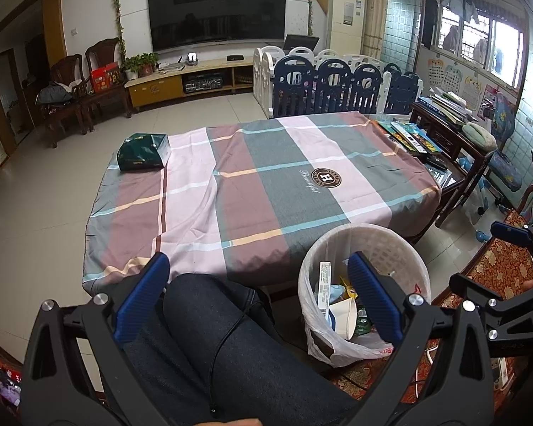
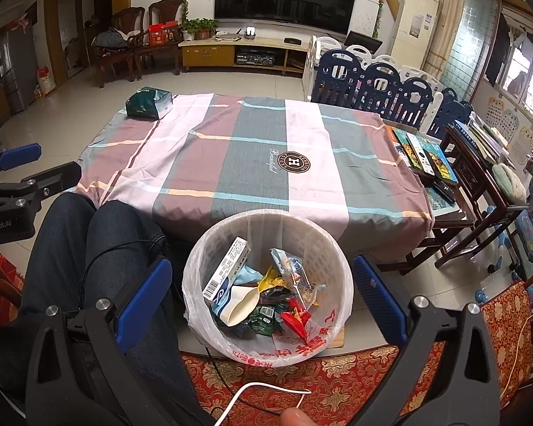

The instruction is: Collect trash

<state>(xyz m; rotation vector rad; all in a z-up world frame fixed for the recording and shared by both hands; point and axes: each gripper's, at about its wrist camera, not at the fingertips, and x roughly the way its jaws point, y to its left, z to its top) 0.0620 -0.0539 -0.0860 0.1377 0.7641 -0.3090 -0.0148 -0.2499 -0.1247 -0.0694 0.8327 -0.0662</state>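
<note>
A white trash bin lined with a plastic bag stands on the floor in front of the table. It holds several pieces of trash: a flat box, a crushed paper cup, and wrappers. The bin also shows in the left wrist view. My right gripper is open and empty above the bin. My left gripper is open and empty over the person's lap, left of the bin. A green tissue pack lies on the table's far left corner.
The table carries a plaid cloth. The person's legs in jeans sit between the grippers. Books lie on the table's right edge beside a dark wooden chair. A red patterned cushion lies below the bin.
</note>
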